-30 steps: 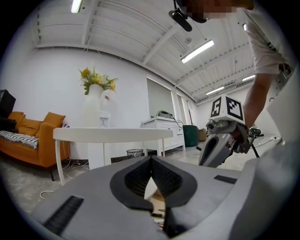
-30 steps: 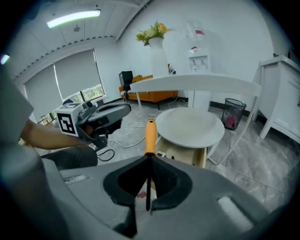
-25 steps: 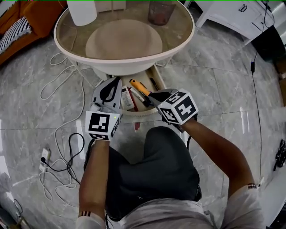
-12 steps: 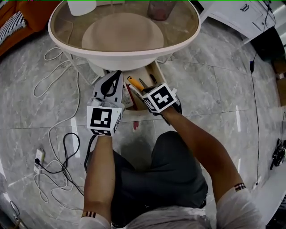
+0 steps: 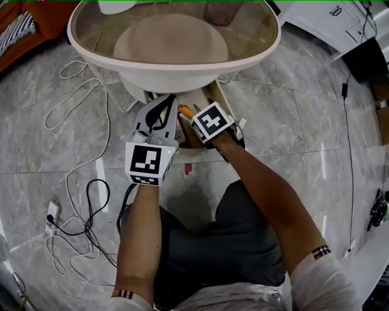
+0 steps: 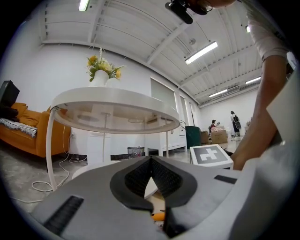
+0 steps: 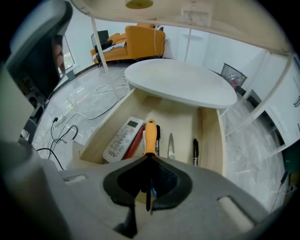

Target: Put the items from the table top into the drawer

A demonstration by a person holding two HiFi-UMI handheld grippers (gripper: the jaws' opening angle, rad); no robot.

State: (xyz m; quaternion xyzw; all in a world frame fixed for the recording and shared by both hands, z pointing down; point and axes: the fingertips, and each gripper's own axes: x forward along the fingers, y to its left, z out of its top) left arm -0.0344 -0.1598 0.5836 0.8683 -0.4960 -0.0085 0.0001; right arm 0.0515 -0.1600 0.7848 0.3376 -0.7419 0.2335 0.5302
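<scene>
An open wooden drawer (image 7: 209, 140) sits under the round white table (image 5: 176, 78). My right gripper (image 7: 149, 160) is shut on a screwdriver with an orange handle (image 7: 150, 137), held low over the drawer's middle with the handle pointing inward. In the head view the right gripper (image 5: 191, 118) reaches into the drawer (image 5: 220, 98), and the orange handle (image 5: 185, 112) shows just beyond it. A white remote (image 7: 123, 139), a red item, a metal blade (image 7: 170, 145) and a black pen (image 7: 195, 151) lie in the drawer. My left gripper (image 5: 170, 101) hovers at the drawer's left, shut and holding nothing (image 6: 151, 161).
On the table top stand a white vase (image 5: 118, 5) and a tinted cup (image 5: 220, 11) at the far edge. White and black cables (image 5: 91, 200) trail over the marble floor at the left. An orange sofa (image 6: 28, 136) stands far left. White furniture (image 5: 331, 24) stands at the back right.
My right gripper has carried the screwdriver left and forward, down into the drawer. The left gripper has shifted slightly right, toward the drawer.
</scene>
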